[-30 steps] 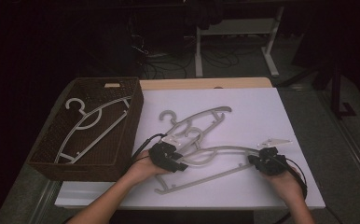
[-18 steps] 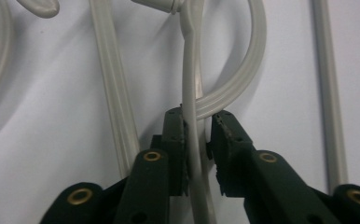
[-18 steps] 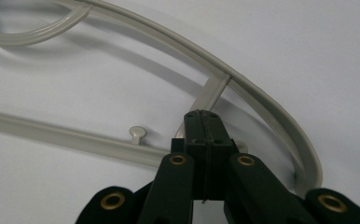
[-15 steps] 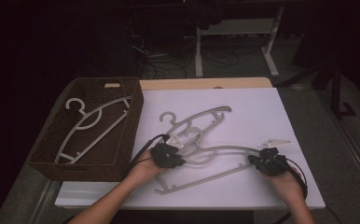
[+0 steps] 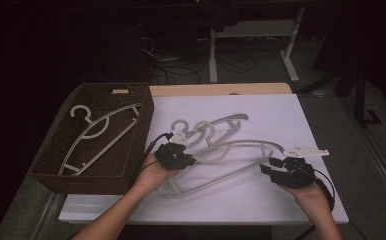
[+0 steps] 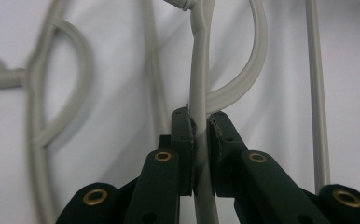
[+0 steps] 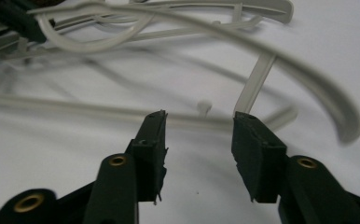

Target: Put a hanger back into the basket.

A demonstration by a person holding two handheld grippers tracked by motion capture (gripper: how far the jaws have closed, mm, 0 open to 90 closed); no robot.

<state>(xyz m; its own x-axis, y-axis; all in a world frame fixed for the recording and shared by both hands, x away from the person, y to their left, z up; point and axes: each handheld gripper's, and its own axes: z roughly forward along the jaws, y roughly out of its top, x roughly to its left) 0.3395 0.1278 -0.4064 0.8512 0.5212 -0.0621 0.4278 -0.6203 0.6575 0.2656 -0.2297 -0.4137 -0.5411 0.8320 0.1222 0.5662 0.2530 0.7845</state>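
Note:
A grey plastic hanger point(image 5: 241, 145) lies across the white board, its hook end toward the left. My left gripper point(image 5: 190, 161) is shut on the hanger's thin arm point(image 6: 200, 70), which runs straight up between the pads point(image 6: 183, 135). My right gripper point(image 5: 267, 166) stands at the hanger's right end; its jaws have just been opening. In the right gripper view, my right gripper point(image 7: 197, 123) has nothing between its pads, and the hanger's bar point(image 7: 75, 108) lies just beyond the tips. A second grey hanger point(image 5: 226, 121) lies behind the first, their hooks overlapping.
A brown wicker basket point(image 5: 146, 107) stands at the board's left edge with another grey hanger point(image 5: 96, 132) inside it. The white board point(image 5: 261, 200) has bare room toward the near edge and the far right. Beyond the table are dark floor and table legs.
The right gripper's jaws have opened off the hanger's right end. The left gripper has closed on the hanger's arm and risen a little with it.

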